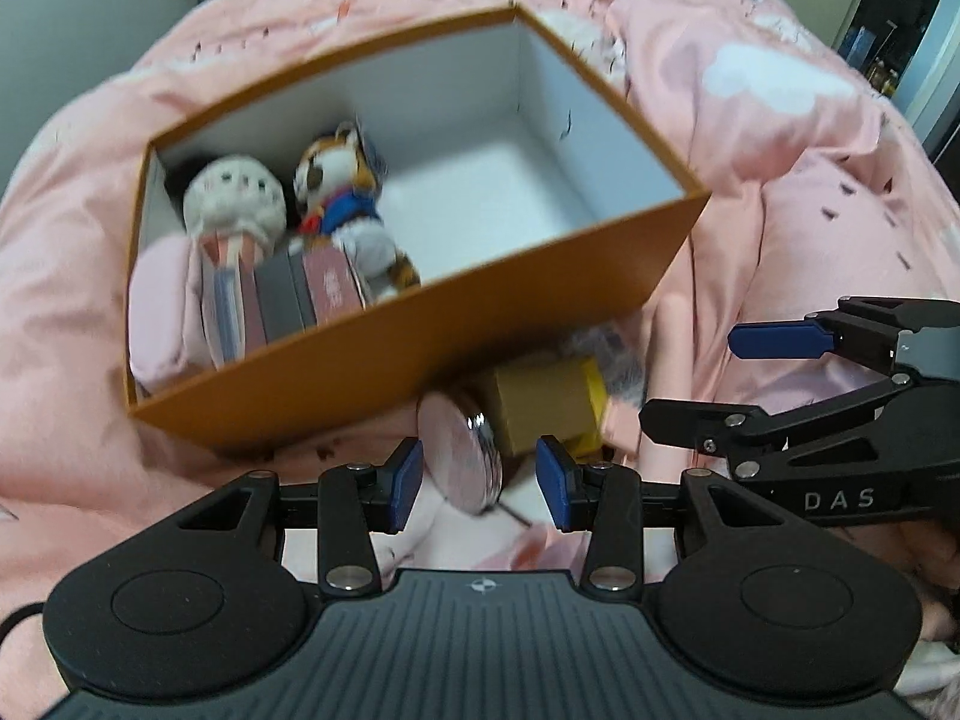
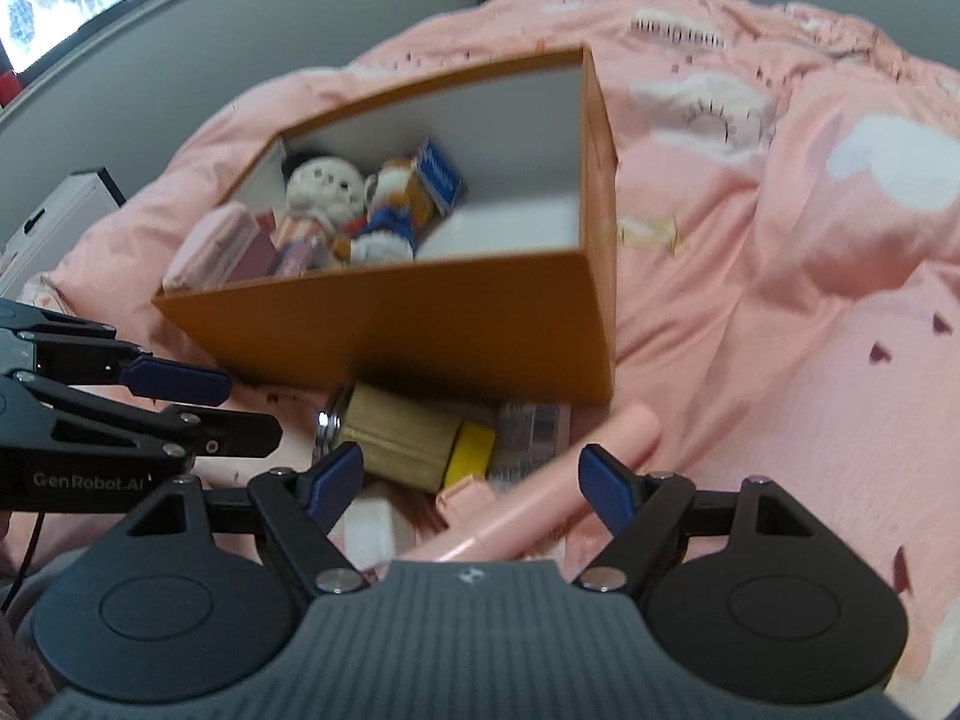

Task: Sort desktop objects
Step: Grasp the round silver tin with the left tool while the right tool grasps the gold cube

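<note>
Left gripper (image 1: 477, 483): I'm holding it half open around the round tin (image 1: 462, 456) (pads not touching).
Right gripper (image 2: 471, 483): I'm keeping it wide, empty, over the pink tube (image 2: 540, 492).
Box (image 1: 360, 372): sitting with 2 plush toys inside.

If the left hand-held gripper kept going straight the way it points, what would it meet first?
Most likely the round pink compact with a silver rim, lying on the pink bedding between the open pads of the left hand-held gripper. The tan cardboard box sits just behind it; depth is blurred.

Black grippers: left gripper (image 1: 477, 483), right gripper (image 2: 471, 483); blue pads, silver screws, ribbed grey body.
</note>
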